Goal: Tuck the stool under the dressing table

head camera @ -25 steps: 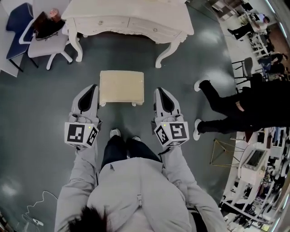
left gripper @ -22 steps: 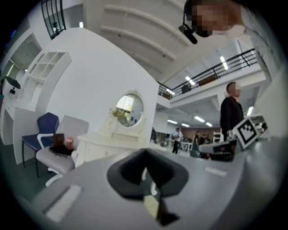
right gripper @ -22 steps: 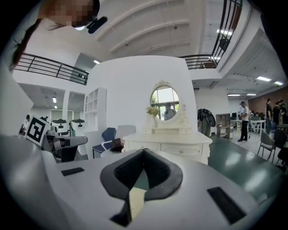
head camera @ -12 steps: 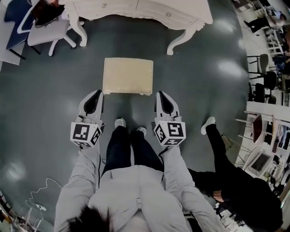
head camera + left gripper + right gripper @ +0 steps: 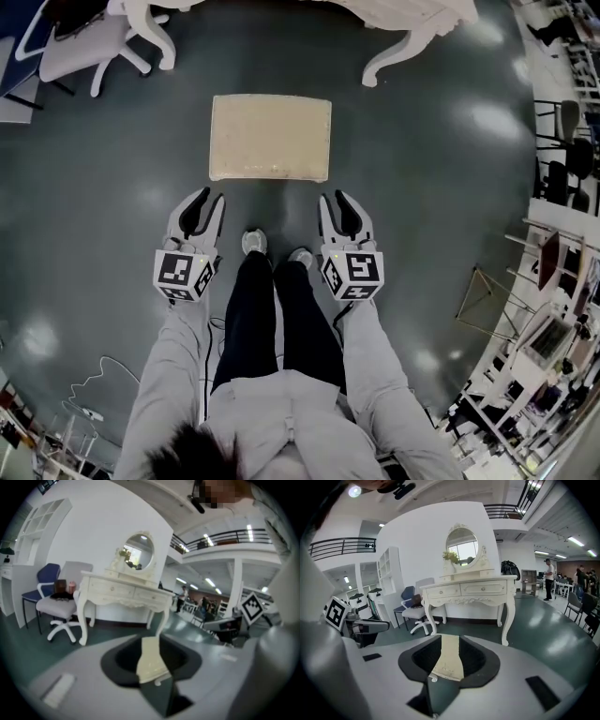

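Stool stands out on the grey floor, square to me and well clear of the dressing table, of which the head view catches only the curved white legs and a strip of top along its upper edge. From here the stool is not yet under the table; open floor lies between them. My left gripper is held near the stool's near left corner and my right gripper near its near right corner, one either side of my shoes, and neither touches it. Both pairs of jaws have just been opening and now stand partly apart with nothing between the pads: in each gripper view I see the cream cushion only through the gap, some way ahead. Beyond it those views show the table's drawers and the oval mirror on top. A white office chair stands off the table's left end with a dark bag on its seat.
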Motion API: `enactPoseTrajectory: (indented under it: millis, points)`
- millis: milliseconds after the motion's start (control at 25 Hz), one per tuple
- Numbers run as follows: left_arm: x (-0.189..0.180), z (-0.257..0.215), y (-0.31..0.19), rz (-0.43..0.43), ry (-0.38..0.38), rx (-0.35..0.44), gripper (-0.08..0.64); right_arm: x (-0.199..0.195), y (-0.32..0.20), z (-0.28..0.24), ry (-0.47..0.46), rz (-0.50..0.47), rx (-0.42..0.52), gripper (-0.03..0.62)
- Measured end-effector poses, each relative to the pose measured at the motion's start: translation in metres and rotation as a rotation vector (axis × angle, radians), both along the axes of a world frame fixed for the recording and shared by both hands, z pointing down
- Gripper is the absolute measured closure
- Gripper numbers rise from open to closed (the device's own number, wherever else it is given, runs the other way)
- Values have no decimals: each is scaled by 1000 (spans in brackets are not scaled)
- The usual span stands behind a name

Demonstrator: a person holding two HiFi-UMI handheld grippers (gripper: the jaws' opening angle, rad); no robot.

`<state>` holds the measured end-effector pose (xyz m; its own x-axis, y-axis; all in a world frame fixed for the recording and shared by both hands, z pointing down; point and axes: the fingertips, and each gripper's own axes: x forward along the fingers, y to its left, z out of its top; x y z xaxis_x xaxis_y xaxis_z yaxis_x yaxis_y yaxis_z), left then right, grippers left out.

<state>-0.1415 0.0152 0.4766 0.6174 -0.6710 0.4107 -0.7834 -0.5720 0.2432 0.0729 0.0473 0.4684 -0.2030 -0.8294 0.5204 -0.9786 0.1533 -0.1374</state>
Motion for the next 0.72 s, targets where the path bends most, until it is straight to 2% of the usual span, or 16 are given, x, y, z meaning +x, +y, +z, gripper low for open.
enactPoseTrajectory:
  millis: [400, 720]
  points:
    - [4, 99, 6, 25, -84, -66, 366, 11, 7, 105, -8, -40, -87, 385]
    - [-3, 169, 6, 42, -139, -126, 307, 24, 7, 177, -25, -30, -136, 328]
